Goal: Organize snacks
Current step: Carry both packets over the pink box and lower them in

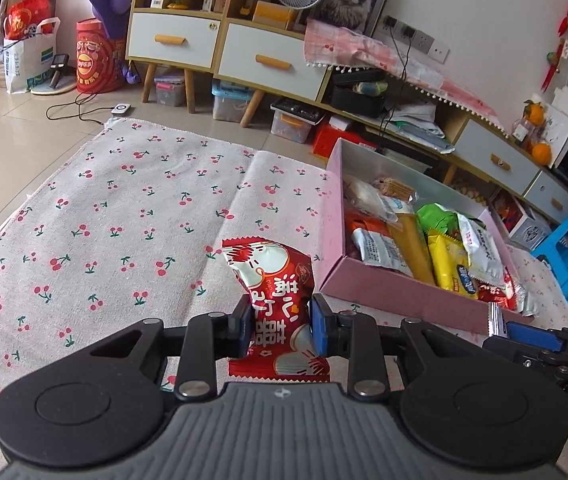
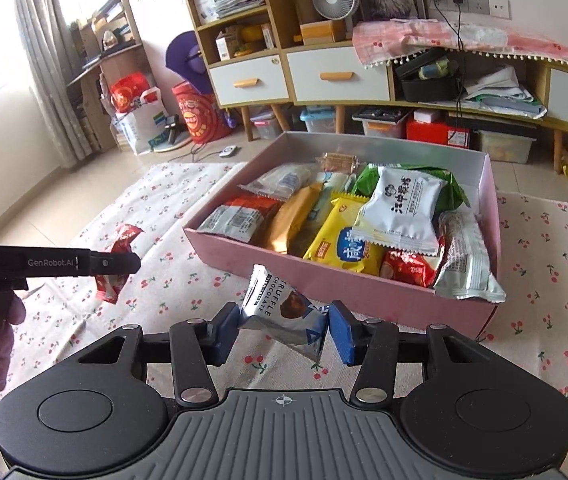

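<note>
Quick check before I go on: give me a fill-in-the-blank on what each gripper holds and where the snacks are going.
1. The left gripper is shut on a ____ snack packet with white and red print.
2. The right gripper holds a silver packet labelled truffle ____.
3. The other snacks lie inside a ____ box on the cherry-print cloth.
4. In the right wrist view, that box lies ____ the held silver packet.

Missing words: red; chocolate; pink; beyond

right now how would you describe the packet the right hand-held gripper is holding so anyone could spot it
Start at the pink box of snacks on the cherry-print cloth. In front of its near wall, the right hand-held gripper pinches a silver truffle chocolate packet, the only silver-and-blue wrapper outside the box.
</note>
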A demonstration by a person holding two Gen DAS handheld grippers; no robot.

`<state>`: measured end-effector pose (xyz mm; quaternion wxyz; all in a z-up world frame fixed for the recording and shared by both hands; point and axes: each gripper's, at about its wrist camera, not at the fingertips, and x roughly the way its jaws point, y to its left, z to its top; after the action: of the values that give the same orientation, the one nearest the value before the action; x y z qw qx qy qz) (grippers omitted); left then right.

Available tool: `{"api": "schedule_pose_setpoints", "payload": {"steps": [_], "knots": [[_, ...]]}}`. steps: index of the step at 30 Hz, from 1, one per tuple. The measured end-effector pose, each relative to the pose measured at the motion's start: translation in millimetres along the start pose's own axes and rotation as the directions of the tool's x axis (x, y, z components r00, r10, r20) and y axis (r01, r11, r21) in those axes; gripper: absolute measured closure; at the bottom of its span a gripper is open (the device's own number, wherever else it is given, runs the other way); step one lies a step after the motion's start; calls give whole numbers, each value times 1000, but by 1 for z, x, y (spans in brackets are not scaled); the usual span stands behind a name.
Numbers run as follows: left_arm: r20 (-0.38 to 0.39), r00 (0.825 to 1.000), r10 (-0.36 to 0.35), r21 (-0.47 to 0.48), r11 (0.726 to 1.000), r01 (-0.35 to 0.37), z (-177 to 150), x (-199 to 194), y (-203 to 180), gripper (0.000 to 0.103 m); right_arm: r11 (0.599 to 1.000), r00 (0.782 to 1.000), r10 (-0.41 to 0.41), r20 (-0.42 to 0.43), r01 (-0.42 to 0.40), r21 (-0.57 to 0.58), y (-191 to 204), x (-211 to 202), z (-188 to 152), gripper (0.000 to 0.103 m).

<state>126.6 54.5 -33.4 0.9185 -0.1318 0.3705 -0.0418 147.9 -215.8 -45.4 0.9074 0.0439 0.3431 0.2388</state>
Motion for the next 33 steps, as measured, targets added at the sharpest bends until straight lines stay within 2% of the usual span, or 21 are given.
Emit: {"api": "schedule_pose_setpoints", "payload": {"steps": [7,13,18,22,25,33], "knots": [[22,998,-54,-34,998,55,9,-2,-14,76,996,997,-23,75,17,87,-21,-22,19,55],[58,992,-113,-66,991,117,17,3,-30,76,987,993,-62,100,46,152,-39,-23,30,55],[101,967,-236,-83,966,245,23,14,-44,76,980,992,-83,95,63,191,-47,-11,35,55],[126,951,-282,-108,949,296,25,27,-51,76,972,992,-86,97,62,226,-48,2,39,55],[130,950,-282,-81,952,294,23,36,-55,76,969,991,-73,116,43,244,-46,8,47,55],[102,967,-232,-29,971,236,21,46,-54,76,945,982,-53,181,-10,328,-49,22,68,54]]}}
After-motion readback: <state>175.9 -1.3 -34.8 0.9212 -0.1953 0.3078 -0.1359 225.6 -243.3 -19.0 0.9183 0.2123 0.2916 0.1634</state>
